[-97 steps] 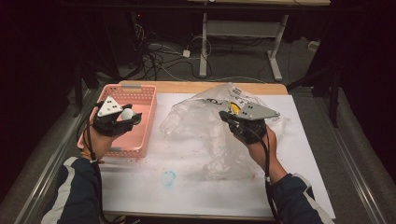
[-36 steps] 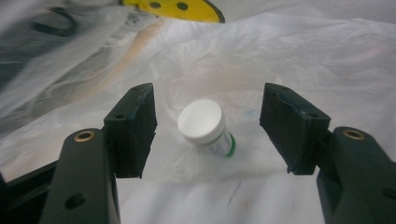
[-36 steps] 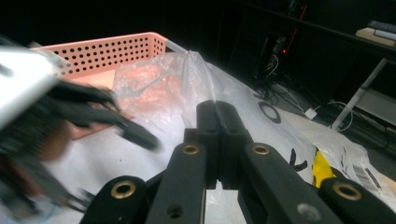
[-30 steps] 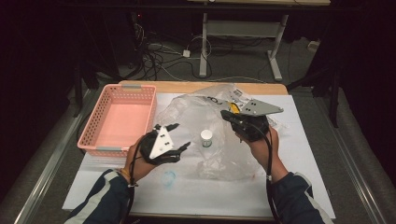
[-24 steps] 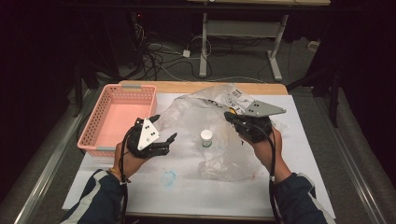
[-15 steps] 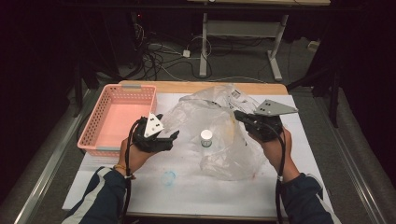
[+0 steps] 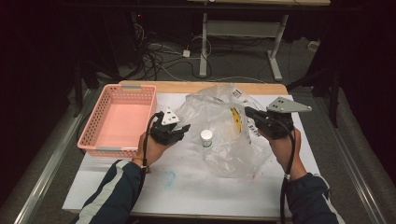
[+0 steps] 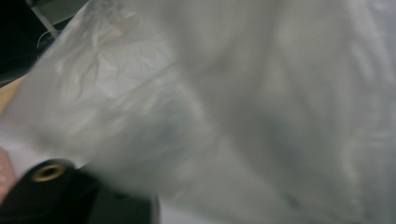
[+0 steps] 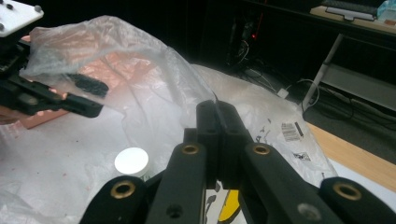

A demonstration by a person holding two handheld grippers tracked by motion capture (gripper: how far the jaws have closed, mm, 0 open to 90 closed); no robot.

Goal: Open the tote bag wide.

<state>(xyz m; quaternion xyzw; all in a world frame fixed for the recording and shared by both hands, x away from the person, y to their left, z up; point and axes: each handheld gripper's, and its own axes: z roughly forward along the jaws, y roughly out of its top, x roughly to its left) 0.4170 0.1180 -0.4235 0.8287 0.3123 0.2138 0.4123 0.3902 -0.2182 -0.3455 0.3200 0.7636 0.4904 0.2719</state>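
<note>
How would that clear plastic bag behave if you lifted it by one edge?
Probably floppy: the plastic bag lies crumpled and creased, and it drapes from the right gripper, whose jaws pinch its film. It looks thin and see-through, so likely very light. The small white-capped jar seems to sit inside; it might slide or tip when lifted.

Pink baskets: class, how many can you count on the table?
1. The pink basket sits at the table's left edge, beside the clear plastic bag. The bag could hide small items, but no second basket.
</note>
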